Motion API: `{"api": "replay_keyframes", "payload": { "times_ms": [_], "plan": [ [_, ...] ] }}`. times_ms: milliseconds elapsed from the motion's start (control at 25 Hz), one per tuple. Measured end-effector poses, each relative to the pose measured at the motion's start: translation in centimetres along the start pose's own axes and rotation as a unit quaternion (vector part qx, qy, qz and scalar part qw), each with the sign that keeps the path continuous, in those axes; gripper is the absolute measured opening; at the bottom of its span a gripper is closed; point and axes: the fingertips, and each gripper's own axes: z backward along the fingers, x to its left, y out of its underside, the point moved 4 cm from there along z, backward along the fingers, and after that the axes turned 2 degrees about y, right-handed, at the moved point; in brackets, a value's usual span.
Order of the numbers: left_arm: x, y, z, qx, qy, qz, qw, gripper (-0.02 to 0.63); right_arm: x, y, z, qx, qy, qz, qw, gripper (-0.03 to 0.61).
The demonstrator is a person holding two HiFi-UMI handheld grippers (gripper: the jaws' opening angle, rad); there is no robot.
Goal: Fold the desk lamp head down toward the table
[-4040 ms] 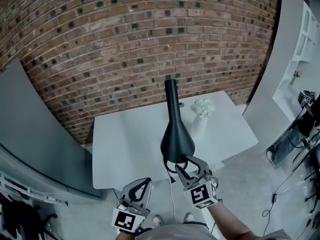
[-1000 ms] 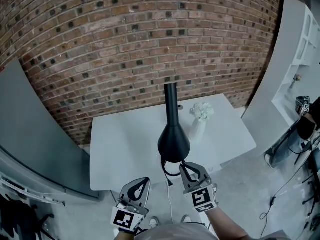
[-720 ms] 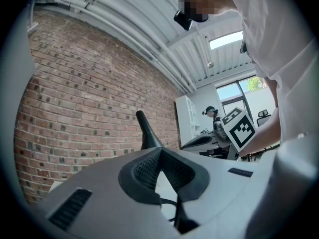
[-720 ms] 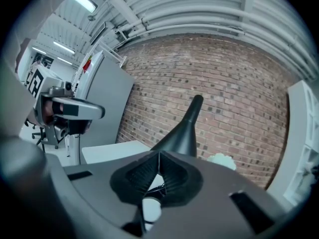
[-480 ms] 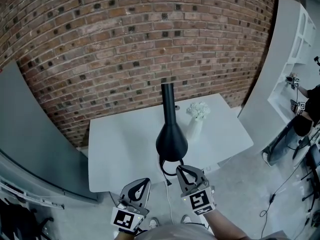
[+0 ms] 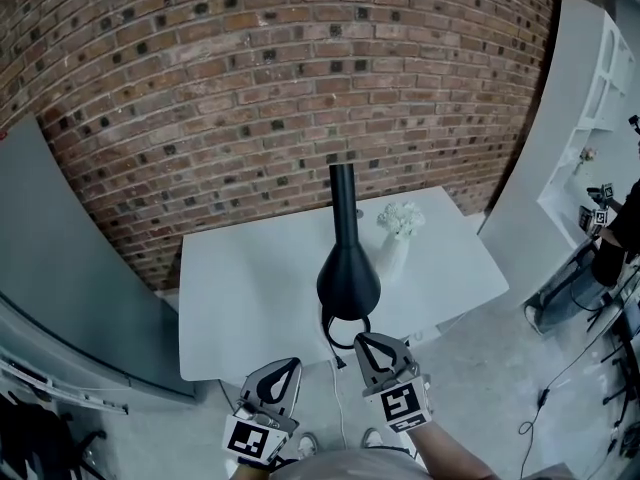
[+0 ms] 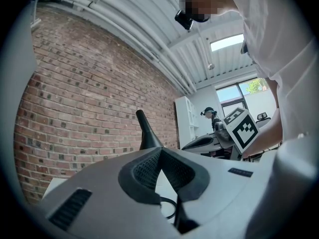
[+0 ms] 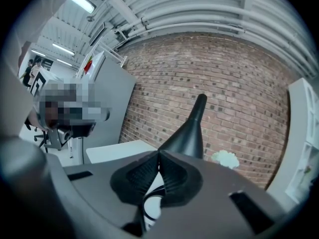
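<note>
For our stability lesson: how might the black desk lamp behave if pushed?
The desk lamp looks rigid and smooth, so a grip might slide along its taper. Its base is hidden; standing near the front edge of the table, it could tip or slide off. The looped cable may tug.

The wide head of the lamp (image 6: 348,273) hides the lamp's foot and the left side of the vase (image 6: 396,258). Far right of the lamp, a person (image 6: 615,238) is cut off by the picture's edge. Things on the shelf (image 6: 598,98) there are too small to tell.
</note>
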Motion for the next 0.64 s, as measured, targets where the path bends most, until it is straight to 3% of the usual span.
{"api": "replay_keyframes", "payload": {
  "times_ms": [640],
  "plan": [
    [0.04,0.25,0.65,-0.004,-0.007,-0.001,1.0,0.008,0.95,-0.51,0.05,-0.01,-0.009,0.008,1.0,0.018]
  ]
}}
